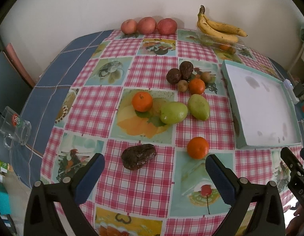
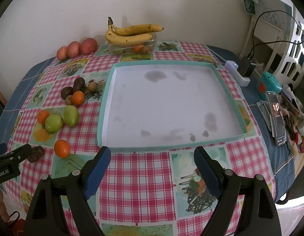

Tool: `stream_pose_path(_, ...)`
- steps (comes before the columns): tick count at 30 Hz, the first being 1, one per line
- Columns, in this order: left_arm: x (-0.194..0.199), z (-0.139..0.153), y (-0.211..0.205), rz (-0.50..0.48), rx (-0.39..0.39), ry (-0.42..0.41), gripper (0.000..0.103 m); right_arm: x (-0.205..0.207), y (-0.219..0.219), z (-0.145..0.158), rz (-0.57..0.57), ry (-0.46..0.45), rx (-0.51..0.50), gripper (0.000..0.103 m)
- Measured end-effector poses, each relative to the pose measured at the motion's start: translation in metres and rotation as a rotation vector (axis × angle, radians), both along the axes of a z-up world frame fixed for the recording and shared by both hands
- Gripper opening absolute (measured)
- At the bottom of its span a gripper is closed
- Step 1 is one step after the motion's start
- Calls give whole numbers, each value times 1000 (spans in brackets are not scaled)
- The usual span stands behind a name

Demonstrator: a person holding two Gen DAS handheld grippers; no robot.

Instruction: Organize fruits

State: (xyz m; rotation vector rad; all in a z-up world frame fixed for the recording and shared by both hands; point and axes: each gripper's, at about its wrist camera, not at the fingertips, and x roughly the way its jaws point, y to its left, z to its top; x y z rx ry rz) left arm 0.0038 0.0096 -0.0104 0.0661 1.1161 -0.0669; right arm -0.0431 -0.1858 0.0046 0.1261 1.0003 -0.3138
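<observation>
While both hand-held grippers are hovering above the checked cloth on the bench (image 2: 140,177), neither is holding anything. The left hand-held gripper (image 1: 155,169) is standing with its jaws spread wide, and a dark wrinkled fruit (image 1: 138,156) is lying on the cloth just beyond them, nearer the left finger. An orange (image 1: 197,147) is sitting near it, towards the right finger. Farther back, another orange (image 1: 142,101) is touching a green fruit (image 1: 173,112), with a second green fruit (image 1: 198,106) just beside that. Behind these, a cluster of dark fruits (image 1: 180,72), small brown ones and an orange is gathering close together. Three apples (image 1: 148,25) are lining the wall, and bananas (image 1: 219,28) are resting on a clear container. The right hand-held gripper (image 2: 152,165) is also gaping wide, pointing at the near rim of a shallow tray (image 2: 106,102), whose stained white floor is carrying no fruit.
</observation>
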Motion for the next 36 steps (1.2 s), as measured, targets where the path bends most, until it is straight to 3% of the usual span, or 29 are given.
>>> stream_pose_path(36,3,-1,2,4,-11,21,103,0,0,-3,-3,10,7,87)
